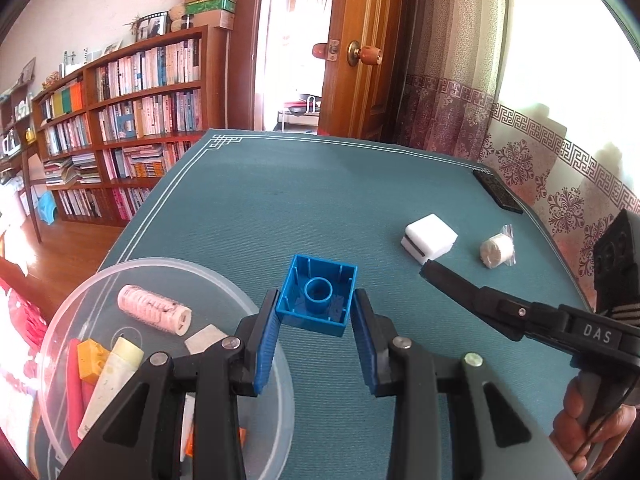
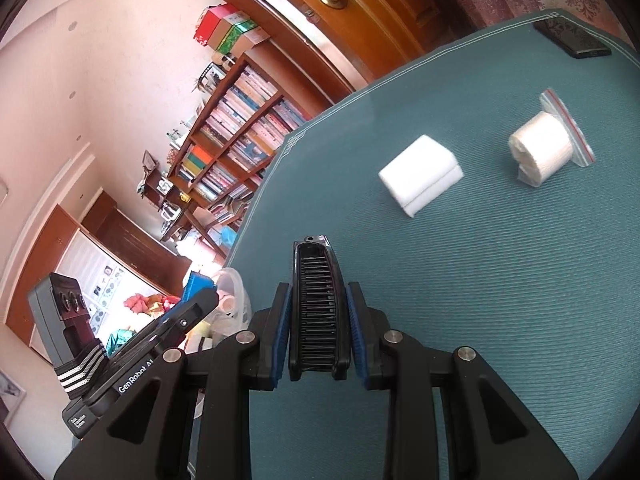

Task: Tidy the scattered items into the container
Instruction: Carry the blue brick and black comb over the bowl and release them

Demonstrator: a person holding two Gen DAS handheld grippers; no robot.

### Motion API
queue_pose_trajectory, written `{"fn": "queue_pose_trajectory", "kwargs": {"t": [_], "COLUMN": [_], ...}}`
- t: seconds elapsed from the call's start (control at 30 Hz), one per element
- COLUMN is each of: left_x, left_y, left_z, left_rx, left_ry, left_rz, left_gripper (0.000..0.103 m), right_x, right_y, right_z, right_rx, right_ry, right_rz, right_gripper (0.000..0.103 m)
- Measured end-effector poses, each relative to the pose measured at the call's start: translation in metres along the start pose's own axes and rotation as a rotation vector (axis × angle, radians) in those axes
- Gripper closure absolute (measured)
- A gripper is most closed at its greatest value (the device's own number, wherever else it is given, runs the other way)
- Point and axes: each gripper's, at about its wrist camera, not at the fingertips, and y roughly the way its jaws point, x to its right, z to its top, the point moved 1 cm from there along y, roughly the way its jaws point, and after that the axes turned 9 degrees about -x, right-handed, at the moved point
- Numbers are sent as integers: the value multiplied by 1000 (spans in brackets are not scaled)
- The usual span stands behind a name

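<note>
Tub (image 1: 256, 312) part filled; left claw (image 1: 316, 320) grips brick (image 1: 318, 294), right claw (image 2: 318, 332) comb (image 2: 318, 304); sponge (image 2: 420, 174), roll (image 2: 540, 152) wait mid-tabletop (image 1: 280, 208).

1 blue brick (image 1: 317, 295), 1 comb (image 2: 317, 308)

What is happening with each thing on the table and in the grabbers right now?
Left gripper: shut on the blue brick.
Blue brick: held, hollow side facing the camera.
Right gripper: shut on the black comb.
Black comb: held, pointing forward.
Clear container: open, several items inside.
White block: loose on the table.
Bagged white roll: loose on the table.
Remote: lying flat at the far edge.
</note>
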Motion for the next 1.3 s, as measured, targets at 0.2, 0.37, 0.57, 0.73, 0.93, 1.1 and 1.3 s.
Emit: {"fn": "queue_pose_trajectory", "kwargs": {"t": [0.2,0.37,0.57,0.73,0.93,1.1,1.3], "left_x": [-33,-62,-91,-107,-121,-129,-135], "left_y": [-9,-16,-19,-18,-16,-16,-16], "left_z": [-5,-10,-16,-22,-27,-29,-32], "left_rx": [12,22,25,17,5,0,-3], "left_ry": [-56,-95,-129,-147,-163,-175,-188], "left_rz": [41,82,112,122,126,136,142], "left_gripper": [63,63,63,63,63,63,63], "right_x": [-41,-70,-98,-115,-130,-140,-144], "right_y": [19,39,63,83,100,111,126], "right_z": [-3,-7,-18,-24,-31,-36,-35], "right_rx": [-39,-71,-111,-135,-167,-191,-205], "right_ry": [-72,-126,-189,-235,-275,-302,-306], "right_rz": [36,40,24,0,2,6,-26], "right_gripper": [74,74,74,74,74,73,73]}}
